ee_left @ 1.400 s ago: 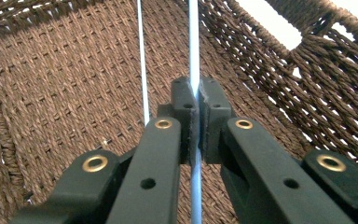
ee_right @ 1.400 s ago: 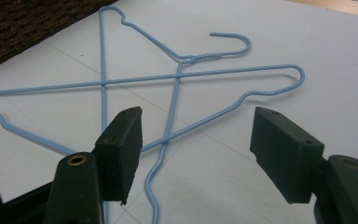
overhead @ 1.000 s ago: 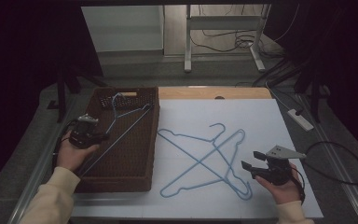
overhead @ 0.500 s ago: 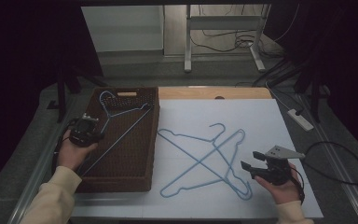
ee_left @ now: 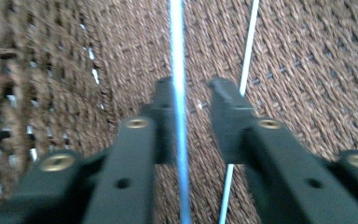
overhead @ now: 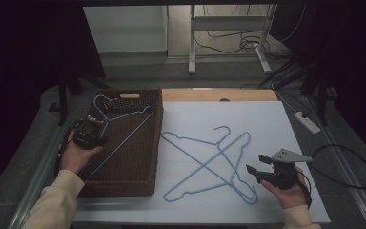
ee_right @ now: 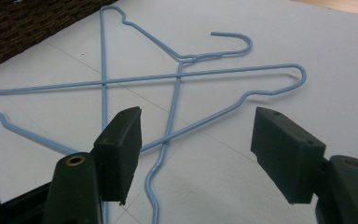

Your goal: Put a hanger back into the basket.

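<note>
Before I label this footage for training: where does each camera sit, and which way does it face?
High view: above the table, looking forward and down; forearms, left gripper, right gripper.
Left gripper view: along its jaws at the basket hanger in the basket.
Right gripper view: along open jaws at the crossed hangers, shared with the high view.

Blurred hanger wire runs off both frame edges.

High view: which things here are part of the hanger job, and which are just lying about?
In the job:
left gripper, jaws around a wire of the hanger in the basket
basket
two crossed hangers on the white sheet
right gripper, open beside them

Lying about:
power strip
black cable loop
</note>
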`<state>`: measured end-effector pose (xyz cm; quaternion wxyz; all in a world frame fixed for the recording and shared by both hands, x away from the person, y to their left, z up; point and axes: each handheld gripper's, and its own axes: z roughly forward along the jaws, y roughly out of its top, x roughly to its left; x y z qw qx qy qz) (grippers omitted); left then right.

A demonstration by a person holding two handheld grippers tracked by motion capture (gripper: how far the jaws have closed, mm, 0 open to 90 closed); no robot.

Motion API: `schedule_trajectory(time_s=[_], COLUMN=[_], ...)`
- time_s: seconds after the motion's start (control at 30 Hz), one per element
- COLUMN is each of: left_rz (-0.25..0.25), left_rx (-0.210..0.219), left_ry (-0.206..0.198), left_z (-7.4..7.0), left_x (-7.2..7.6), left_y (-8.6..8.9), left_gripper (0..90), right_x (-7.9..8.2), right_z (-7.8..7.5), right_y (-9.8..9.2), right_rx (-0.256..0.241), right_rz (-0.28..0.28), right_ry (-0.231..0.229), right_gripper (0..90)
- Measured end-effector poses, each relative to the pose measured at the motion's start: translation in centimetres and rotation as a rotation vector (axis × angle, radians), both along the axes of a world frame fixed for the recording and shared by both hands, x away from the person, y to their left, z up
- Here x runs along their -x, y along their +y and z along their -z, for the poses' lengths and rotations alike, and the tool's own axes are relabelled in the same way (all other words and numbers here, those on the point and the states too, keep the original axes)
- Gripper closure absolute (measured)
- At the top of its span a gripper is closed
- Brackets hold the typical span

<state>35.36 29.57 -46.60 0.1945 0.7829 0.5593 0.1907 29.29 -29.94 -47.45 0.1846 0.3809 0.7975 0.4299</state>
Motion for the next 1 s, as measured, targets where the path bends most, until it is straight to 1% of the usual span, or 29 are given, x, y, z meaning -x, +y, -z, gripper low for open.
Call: schedule_trajectory(time_s=[0.03, 0.07, 0.1, 0.13, 0.17, 0.2, 0.23, 0.27, 0.4, 0.6, 0.67, 0.83, 0.87, 0.93, 1.0], left_rz=[-0.001, 0.004, 0.006, 0.010, 0.013, 0.012, 0.012, 0.023, 0.073, 0.151, 0.177, 0.241, 0.241, 0.273, 0.296], left_rx=[0.004, 0.026, 0.061, 0.080, 0.080, 0.096, 0.096, 0.110, 0.146, 0.205, 0.216, 0.259, 0.259, 0.268, 0.273], left_ry=[-0.017, -0.032, -0.052, -0.082, -0.097, -0.123, -0.123, -0.146, -0.196, -0.241, -0.253, -0.300, -0.300, -0.319, -0.325], left_z=[-0.2, -0.5, -0.8, -1.4, -1.6, -2.0, -2.0, -2.3, -3.2, -4.1, -4.2, -4.8, -4.8, -5.0, -5.0], left_x=[0.2, 0.4, 0.6, 1.1, 1.3, 1.7, 1.7, 2.1, 3.5, 5.2, 5.6, 7.0, 7.0, 8.0, 8.7], left_y=[0.0, 0.1, 0.2, 0.2, 0.2, 0.1, 0.1, 0.0, -0.5, -1.4, -1.8, -3.2, -3.2, -4.0, -4.6], left_gripper=[60.6, 59.2, 58.7, 56.4, 52.0, 49.4, 45.9, 45.9, 40.3, 37.8, 37.5, 37.3, 37.2, 37.1, 36.9], right_x=[0.0, 0.0, 0.0, 0.0, 0.0, 0.0, 0.0, 0.0, 0.0, 0.0, 0.0, 0.0, 0.0, 0.0, 0.0], right_z=[0.0, 0.0, 0.0, 0.0, 0.0, 0.0, 0.0, 0.0, 0.0, 0.0, 0.0, 0.0, 0.0, 0.0, 0.0], right_y=[0.0, 0.0, 0.0, 0.0, 0.0, 0.0, 0.0, 0.0, 0.0, 0.0, 0.0, 0.0, 0.0, -0.1, -0.1], right_rx=[0.000, 0.000, 0.000, 0.000, -0.001, 0.000, 0.000, 0.000, -0.001, 0.001, 0.001, 0.004, 0.006, 0.008, 0.015], right_rz=[0.000, 0.000, 0.000, 0.000, 0.001, 0.001, 0.001, 0.001, 0.002, 0.002, 0.002, 0.002, 0.002, 0.002, 0.001], right_ry=[0.000, 0.000, -0.001, -0.002, -0.001, -0.001, 0.000, 0.000, -0.002, 0.000, 0.000, 0.005, 0.005, 0.004, 0.004], right_gripper=[33.9, 33.9, 33.9, 33.9, 33.9, 33.9, 33.9, 33.9, 33.9, 33.9, 33.9, 33.7, 33.5, 33.6, 33.5])
